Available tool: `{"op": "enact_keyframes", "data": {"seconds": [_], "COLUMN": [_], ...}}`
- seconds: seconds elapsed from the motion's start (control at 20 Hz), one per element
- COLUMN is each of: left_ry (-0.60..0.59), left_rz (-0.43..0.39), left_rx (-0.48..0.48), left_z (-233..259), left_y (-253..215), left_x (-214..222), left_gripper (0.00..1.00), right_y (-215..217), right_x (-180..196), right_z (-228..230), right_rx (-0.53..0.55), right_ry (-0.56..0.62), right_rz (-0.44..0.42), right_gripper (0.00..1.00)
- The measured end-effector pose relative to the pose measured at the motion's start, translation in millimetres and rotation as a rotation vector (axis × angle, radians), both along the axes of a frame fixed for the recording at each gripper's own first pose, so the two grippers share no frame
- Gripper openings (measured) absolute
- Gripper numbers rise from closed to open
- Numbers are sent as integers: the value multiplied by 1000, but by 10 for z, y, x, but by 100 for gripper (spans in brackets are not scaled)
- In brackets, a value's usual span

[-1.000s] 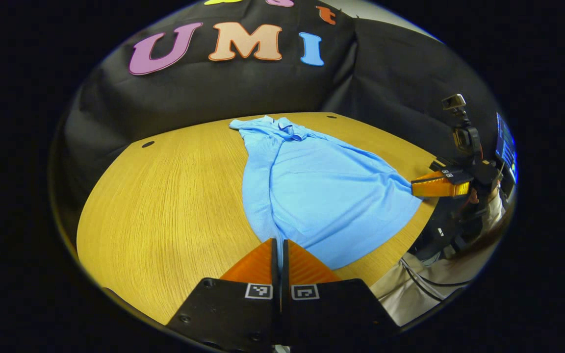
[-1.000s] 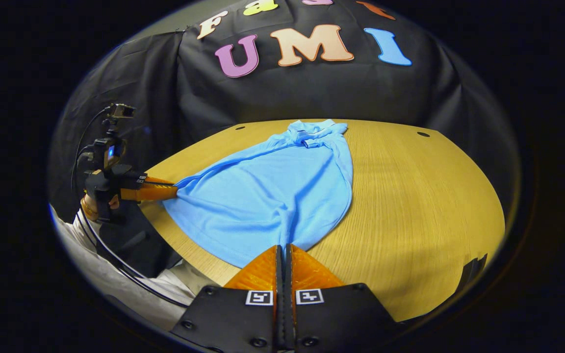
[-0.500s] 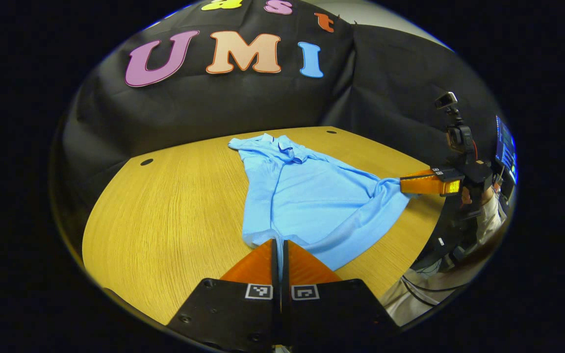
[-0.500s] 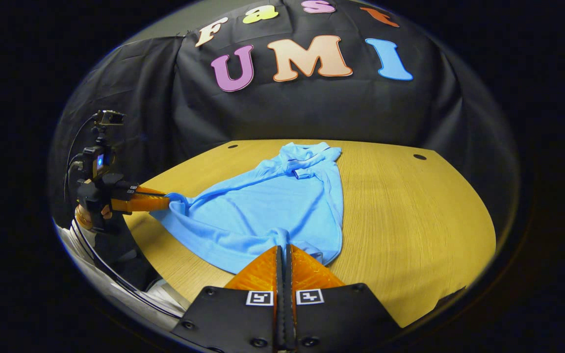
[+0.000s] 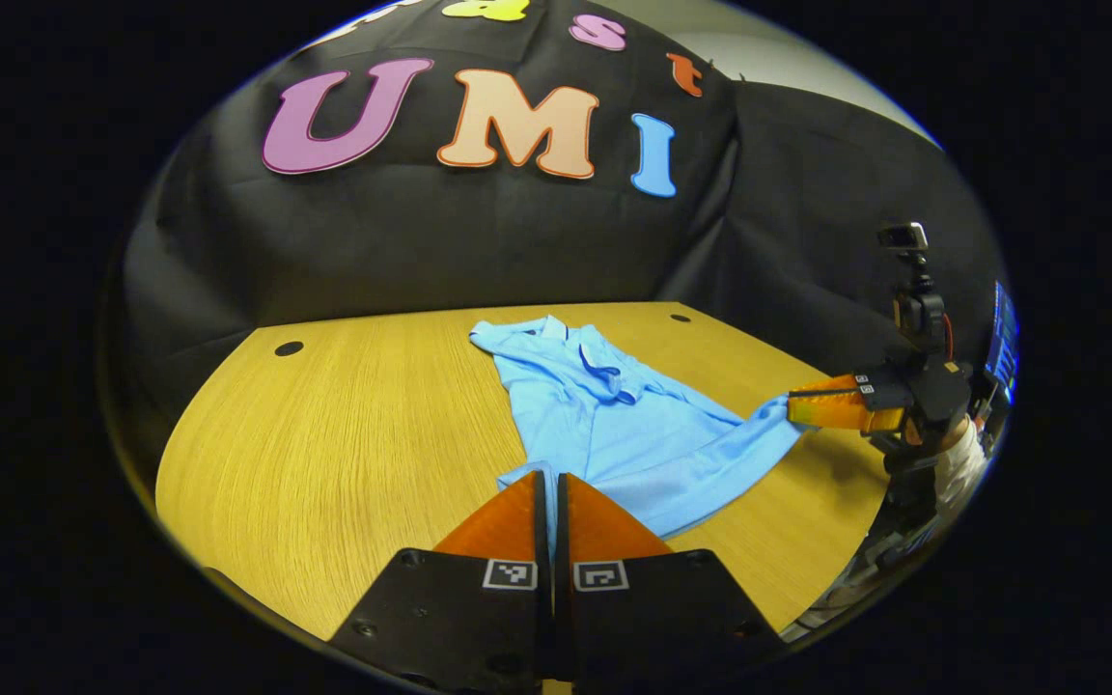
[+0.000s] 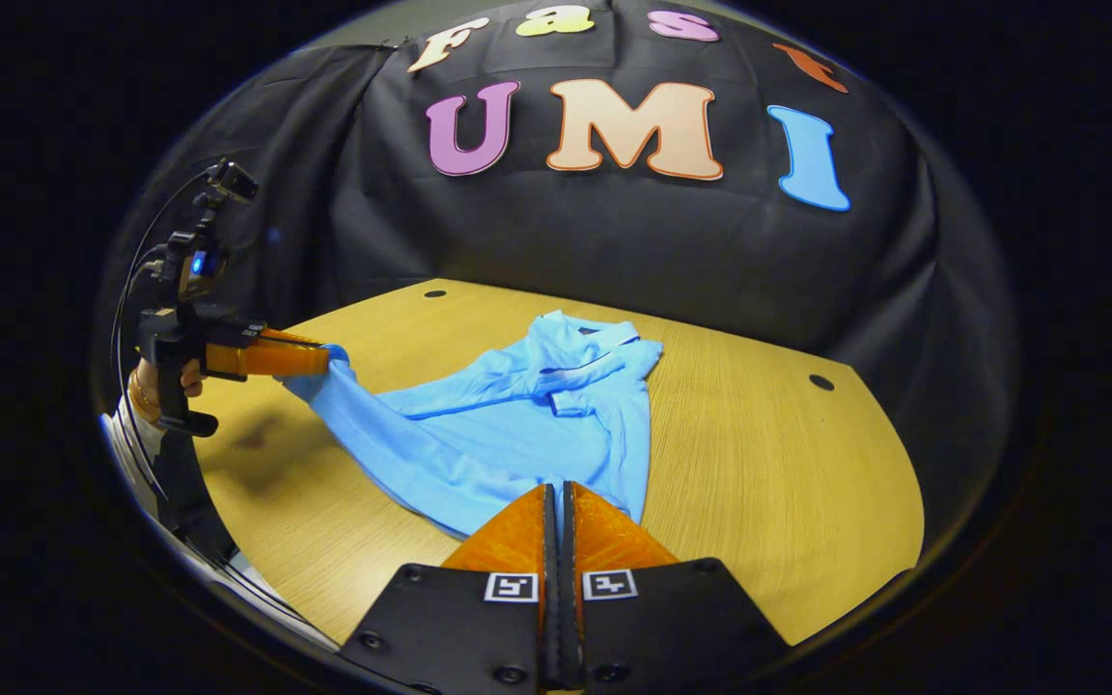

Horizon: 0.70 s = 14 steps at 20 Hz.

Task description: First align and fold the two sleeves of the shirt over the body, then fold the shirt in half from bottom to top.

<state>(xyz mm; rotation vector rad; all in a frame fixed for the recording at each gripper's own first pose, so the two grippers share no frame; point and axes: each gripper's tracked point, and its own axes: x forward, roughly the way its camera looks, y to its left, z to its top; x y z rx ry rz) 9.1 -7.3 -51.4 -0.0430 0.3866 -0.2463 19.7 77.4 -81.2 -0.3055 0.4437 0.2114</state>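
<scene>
A light blue shirt (image 5: 614,425) lies on the wooden table (image 5: 324,434), collar (image 5: 595,362) at the far end, its sides folded in. My left gripper (image 5: 546,475) is shut on one bottom corner of the hem, raised off the table. My right gripper (image 5: 792,406) is shut on the other bottom corner, farther right. In the right gripper view the shirt (image 6: 517,425) hangs between my right gripper (image 6: 557,486), shut on the hem, and my left gripper (image 6: 326,358), which holds its corner up. The collar (image 6: 585,347) rests flat. The lifted hem sags over the shirt's lower part.
The booth's black cloth wall stands behind the table (image 6: 768,454). Small dark holes (image 5: 289,347) (image 6: 820,382) mark the tabletop near its far corners. A hand (image 6: 146,386) grips the left gripper's handle; a pale sleeve (image 5: 952,463) shows by the right one.
Both grippers have lifted the hem corners and carried them forward toward the collar. The flat part of the shirt has grown shorter, and the bottom edge now hangs above the table.
</scene>
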Motion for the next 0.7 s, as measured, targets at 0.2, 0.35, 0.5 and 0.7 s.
{"op": "enact_keyframes", "data": {"seconds": [0.2, 0.35, 0.5, 0.7], "left_ry": [-58, -78, -116, -152], "left_rz": [43, 55, 82, 124], "left_rx": [12, -25, -27, -23], "left_z": [237, 383, 479, 533], "left_y": [195, 221, 283, 312], "left_x": [406, 712, 1103, 1575], "left_gripper": [0, 0, 0, 0], "right_y": [-44, -88, -122, -152], "right_x": [427, 743, 1114, 1678], "right_z": [240, 418, 542, 564], "right_rx": [-52, -49, -22, 6], "right_ry": [-76, -106, -123, -109], "right_rz": [-25, -54, -88, -144], "right_gripper": [2, 2, 2, 2]}}
